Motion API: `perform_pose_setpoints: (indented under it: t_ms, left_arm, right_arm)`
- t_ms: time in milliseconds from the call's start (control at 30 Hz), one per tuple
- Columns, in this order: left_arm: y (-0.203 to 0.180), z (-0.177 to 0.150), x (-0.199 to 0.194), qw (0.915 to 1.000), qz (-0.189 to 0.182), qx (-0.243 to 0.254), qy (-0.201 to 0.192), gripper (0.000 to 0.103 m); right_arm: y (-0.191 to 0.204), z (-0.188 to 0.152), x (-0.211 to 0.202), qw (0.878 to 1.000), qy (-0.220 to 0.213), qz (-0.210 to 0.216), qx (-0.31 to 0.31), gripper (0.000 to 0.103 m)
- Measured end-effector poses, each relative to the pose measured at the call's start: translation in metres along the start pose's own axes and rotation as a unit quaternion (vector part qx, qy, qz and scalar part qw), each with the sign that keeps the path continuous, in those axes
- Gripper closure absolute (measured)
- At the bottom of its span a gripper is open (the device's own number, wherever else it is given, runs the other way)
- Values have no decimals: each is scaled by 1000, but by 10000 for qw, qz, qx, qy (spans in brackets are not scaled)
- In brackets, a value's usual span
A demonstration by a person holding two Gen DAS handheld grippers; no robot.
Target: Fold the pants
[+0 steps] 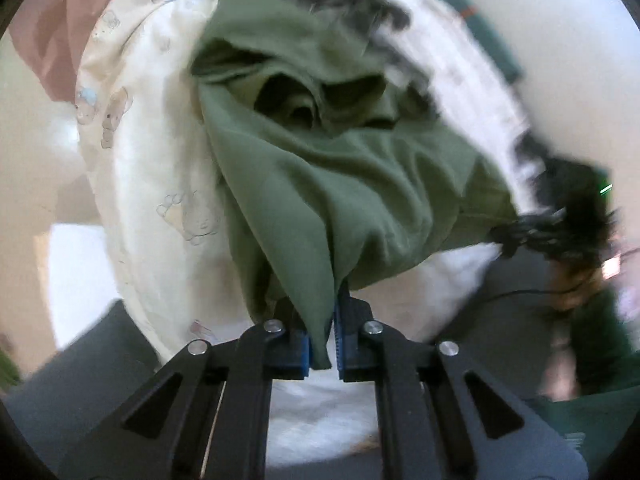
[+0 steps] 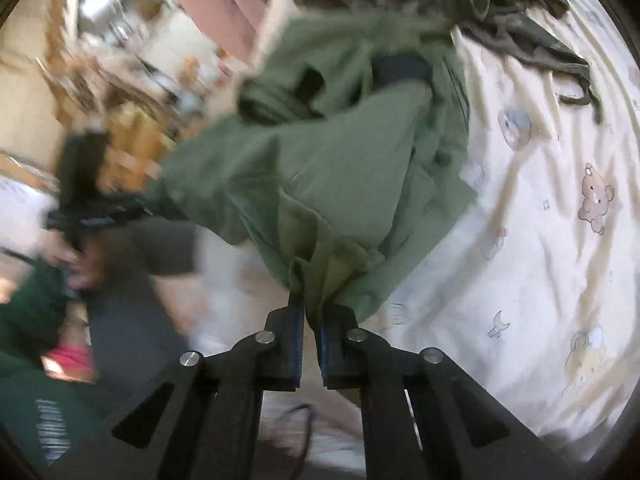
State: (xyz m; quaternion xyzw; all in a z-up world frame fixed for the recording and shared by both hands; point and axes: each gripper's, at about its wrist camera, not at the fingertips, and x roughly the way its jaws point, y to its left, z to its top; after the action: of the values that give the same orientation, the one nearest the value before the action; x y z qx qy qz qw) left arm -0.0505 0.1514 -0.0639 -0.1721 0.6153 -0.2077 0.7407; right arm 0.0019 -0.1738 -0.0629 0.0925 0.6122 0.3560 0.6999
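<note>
Olive-green pants (image 1: 320, 168) hang bunched and lifted off a white bedsheet. My left gripper (image 1: 322, 322) is shut on a fold of the green cloth, which sticks out between its blue pads. In the right wrist view the same pants (image 2: 320, 168) spread up and away, with a dark waistband patch near the top. My right gripper (image 2: 308, 312) is shut on a gathered edge of the cloth. Across the pants, the other gripper shows as a blurred black shape at the right in the left wrist view (image 1: 560, 220) and at the left in the right wrist view (image 2: 84, 204), each pinching the cloth.
The bed has a cream sheet with a bear print (image 2: 540, 220). A pile of dark grey-green clothes (image 2: 520, 12) lies at the far side of the bed. A person's dark green sleeve (image 2: 32, 312) and hand are at the left. Pink fabric (image 1: 52, 20) hangs behind the bed.
</note>
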Motion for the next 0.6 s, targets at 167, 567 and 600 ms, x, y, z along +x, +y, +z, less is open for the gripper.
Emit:
perform_pose_setpoints:
  t_ms: [167, 567, 600]
  left_arm:
    - [29, 9, 0, 9948, -168, -697, 726, 92]
    - [-25, 6, 25, 9886, 1503, 69, 41, 56]
    - [-35, 7, 53, 9875, 1533, 319, 209, 56]
  right_arm:
    - [-32, -10, 5, 9904, 673, 311, 1170, 94]
    - [32, -4, 34, 9960, -128, -862, 191, 74]
    - [31, -2, 47, 9954, -127, -928, 184, 74]
